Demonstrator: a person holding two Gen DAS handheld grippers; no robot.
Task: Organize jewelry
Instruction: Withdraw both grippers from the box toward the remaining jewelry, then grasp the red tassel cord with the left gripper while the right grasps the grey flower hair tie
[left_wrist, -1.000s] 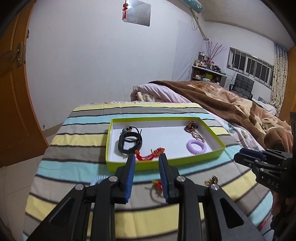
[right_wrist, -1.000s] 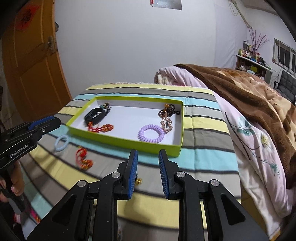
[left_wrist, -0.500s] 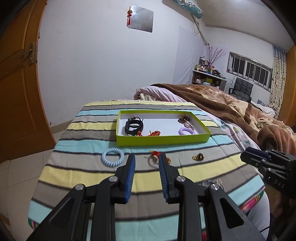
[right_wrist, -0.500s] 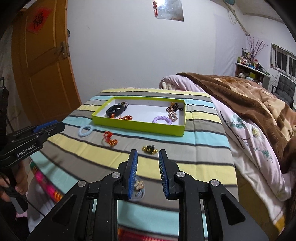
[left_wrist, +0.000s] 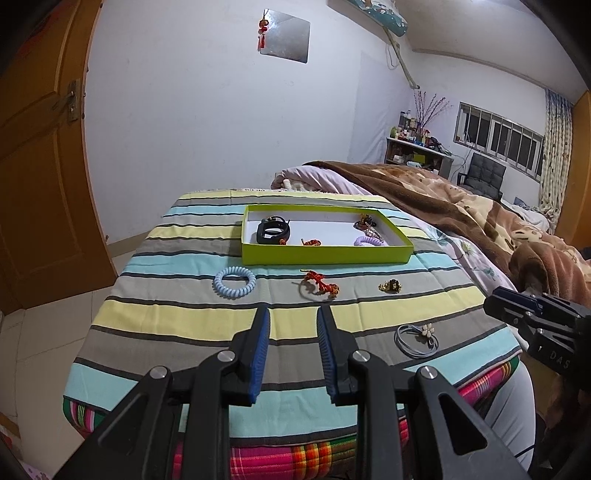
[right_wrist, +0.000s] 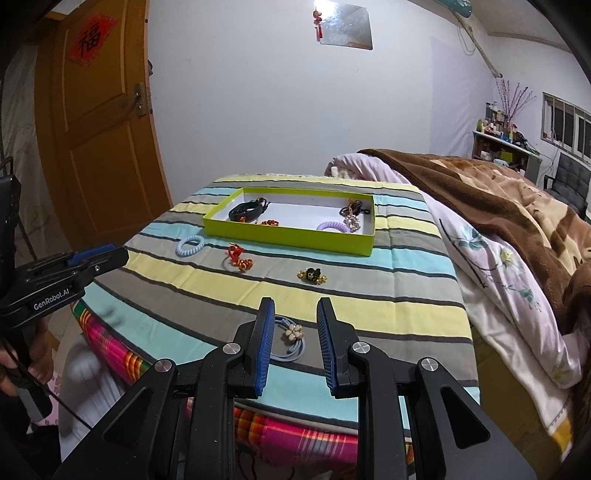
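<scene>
Both grippers hang over the near edge of the striped cloth (left_wrist: 184, 321), jaws partly apart, nothing between the pads of either. The left gripper (left_wrist: 293, 314) points at bare cloth, short of the red knotted charm (left_wrist: 319, 286). The right gripper (right_wrist: 295, 306) sits above the blue hair tie with the flower (right_wrist: 290, 341), which lies flat on the cloth between and below its fingers, not touched. In the left view that same tie lies near the right front edge of the cloth.

The green tray (left_wrist: 325, 254) stands toward the far end of the cloth. Inside: a black band (left_wrist: 273, 232) at the left, a small red-orange charm (left_wrist: 310, 242) near the front wall, a purple coil tie (left_wrist: 367, 242) at the right front, and a tangled brown-and-gold piece (left_wrist: 364, 223) at the right back.

Loose on the cloth in front of the tray, well apart from each other: a pale blue coil tie (left_wrist: 234, 282) at left, the red knotted charm in the middle, a gold-and-black clip (left_wrist: 390, 286) at right.

A hand (right_wrist: 22, 365) grips the left gripper's handle at the left edge of the right view.
</scene>
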